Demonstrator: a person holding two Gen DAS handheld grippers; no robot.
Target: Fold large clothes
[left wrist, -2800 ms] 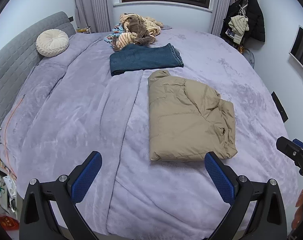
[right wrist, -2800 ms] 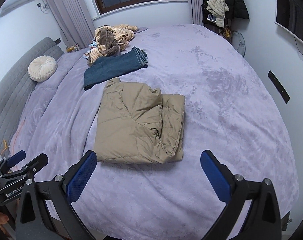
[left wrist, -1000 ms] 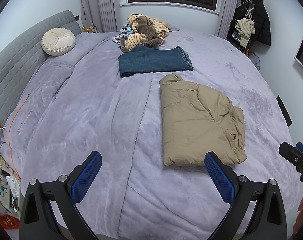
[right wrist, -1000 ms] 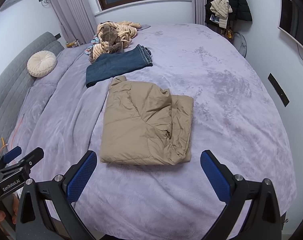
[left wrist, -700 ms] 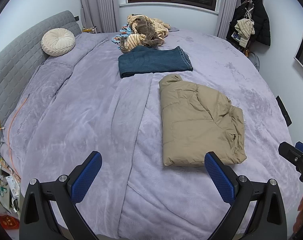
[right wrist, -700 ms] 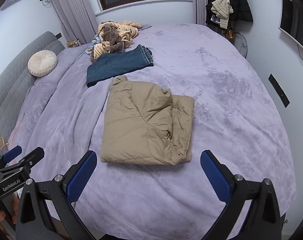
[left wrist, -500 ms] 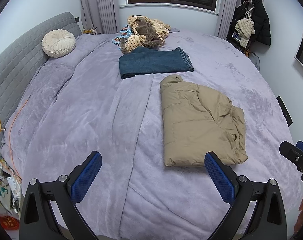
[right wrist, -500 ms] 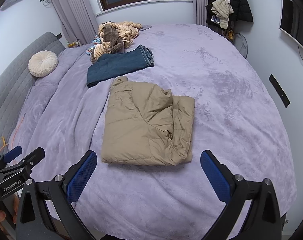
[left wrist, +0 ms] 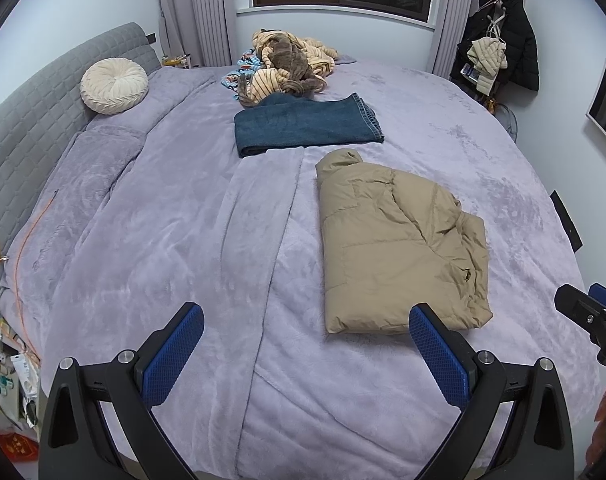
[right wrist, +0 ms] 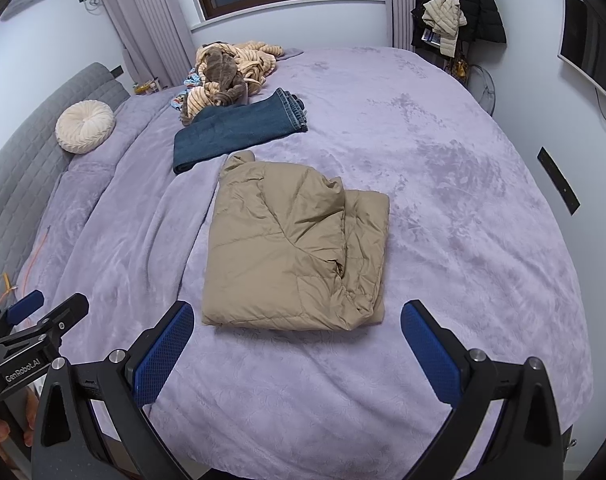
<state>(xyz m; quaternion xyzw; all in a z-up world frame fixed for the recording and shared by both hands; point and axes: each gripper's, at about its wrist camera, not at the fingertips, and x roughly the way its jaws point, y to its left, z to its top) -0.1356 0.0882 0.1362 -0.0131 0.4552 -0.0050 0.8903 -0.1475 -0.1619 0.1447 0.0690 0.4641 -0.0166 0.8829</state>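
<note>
A tan puffer jacket [left wrist: 399,244] lies folded into a rectangle on the purple bed; it also shows in the right wrist view [right wrist: 295,248]. Beyond it lie folded blue jeans [left wrist: 307,124] [right wrist: 239,128] and a heap of unfolded striped and brown clothes [left wrist: 287,64] [right wrist: 227,72]. My left gripper [left wrist: 303,344] is open and empty above the bed's near edge, left of the jacket. My right gripper [right wrist: 297,340] is open and empty, just short of the jacket's near edge.
The purple bed cover [left wrist: 163,220] spreads wide. A round cream cushion [left wrist: 114,85] leans on the grey headboard [left wrist: 19,128]. Coats hang on a rack [left wrist: 499,52] at the back right. A screen [right wrist: 591,44] hangs on the right wall. Clutter [left wrist: 7,368] sits by the bed's left corner.
Both grippers have drawn back slightly from the bed and stay open. The jacket, jeans and clothes heap have not moved.
</note>
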